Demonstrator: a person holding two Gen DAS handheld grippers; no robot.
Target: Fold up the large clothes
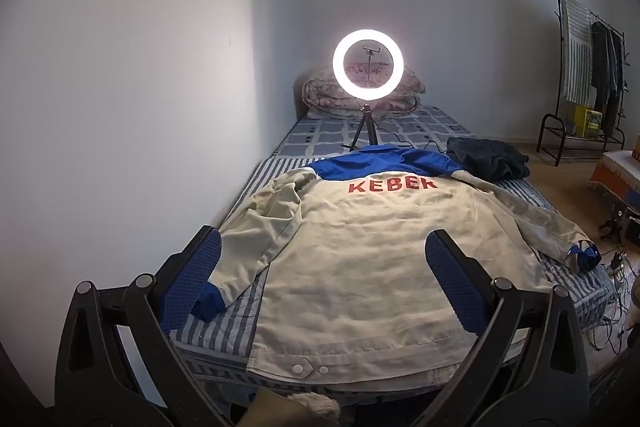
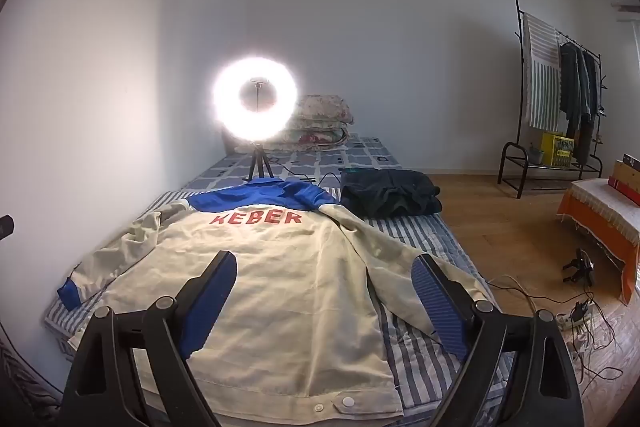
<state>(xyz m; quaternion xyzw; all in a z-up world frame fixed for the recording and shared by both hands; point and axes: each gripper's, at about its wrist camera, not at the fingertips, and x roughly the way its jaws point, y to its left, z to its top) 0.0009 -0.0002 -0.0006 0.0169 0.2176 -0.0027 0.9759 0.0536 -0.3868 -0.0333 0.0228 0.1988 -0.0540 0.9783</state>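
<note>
A large beige work jacket (image 1: 360, 251) with a blue yoke and red letters lies back-up, spread flat on the striped bed (image 1: 224, 331). Its sleeves reach out to both sides, each ending in a blue cuff (image 1: 208, 303). It also shows in the right wrist view (image 2: 280, 279). My left gripper (image 1: 324, 263) is open and empty, held above the jacket's lower left part. My right gripper (image 2: 324, 283) is open and empty, above the jacket's lower right side.
A lit ring light (image 1: 368, 65) on a small tripod stands on the bed beyond the collar. Folded dark clothes (image 1: 486, 157) lie at the far right of the bed, a folded quilt (image 1: 320, 99) at its head. A clothes rack (image 2: 560, 99) and floor cables (image 2: 580, 311) are right.
</note>
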